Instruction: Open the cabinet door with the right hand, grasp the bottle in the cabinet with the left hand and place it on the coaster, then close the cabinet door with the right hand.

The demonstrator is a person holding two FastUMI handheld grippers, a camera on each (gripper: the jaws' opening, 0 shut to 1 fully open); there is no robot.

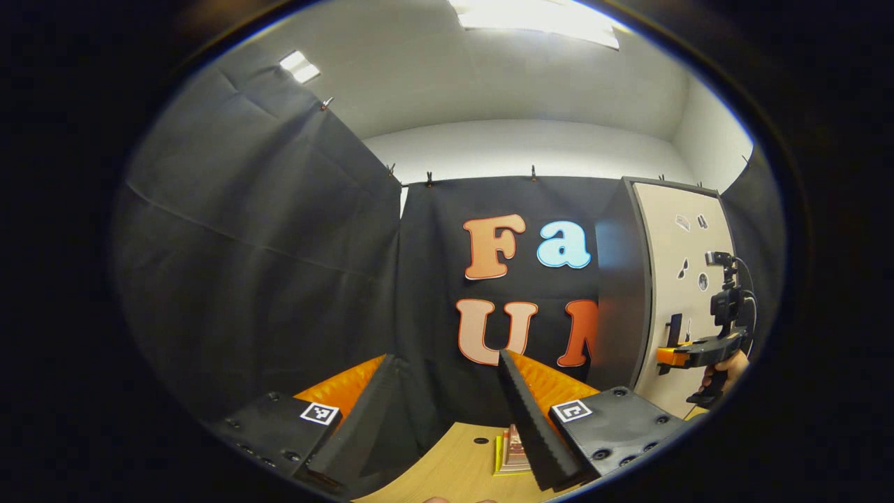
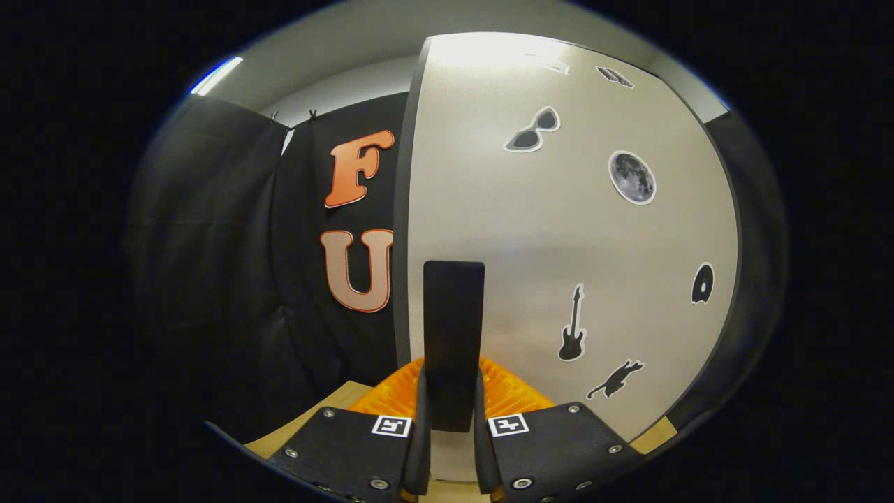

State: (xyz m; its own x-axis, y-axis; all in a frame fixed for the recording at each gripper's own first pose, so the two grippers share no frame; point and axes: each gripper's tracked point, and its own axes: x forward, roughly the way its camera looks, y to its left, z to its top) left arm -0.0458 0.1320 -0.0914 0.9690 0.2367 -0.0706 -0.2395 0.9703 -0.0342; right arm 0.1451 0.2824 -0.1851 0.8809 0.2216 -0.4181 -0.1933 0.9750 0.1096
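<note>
coaster (image 1: 513,453): partly hidden behind left gripper's finger (image 1: 534,426); surface detail unclear
handle (image 2: 453,342): lower end hidden between right gripper (image 2: 450,426) fingers
cabinet door (image 2: 559,230): closed, interior hidden

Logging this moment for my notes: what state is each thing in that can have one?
cabinet door: shut, as far as the right gripper view shows
door handle: upright, clamped between the right gripper's fingers
right gripper: shut on the door handle
left gripper: open, holding nothing
coaster: flat on the table, bare
</note>
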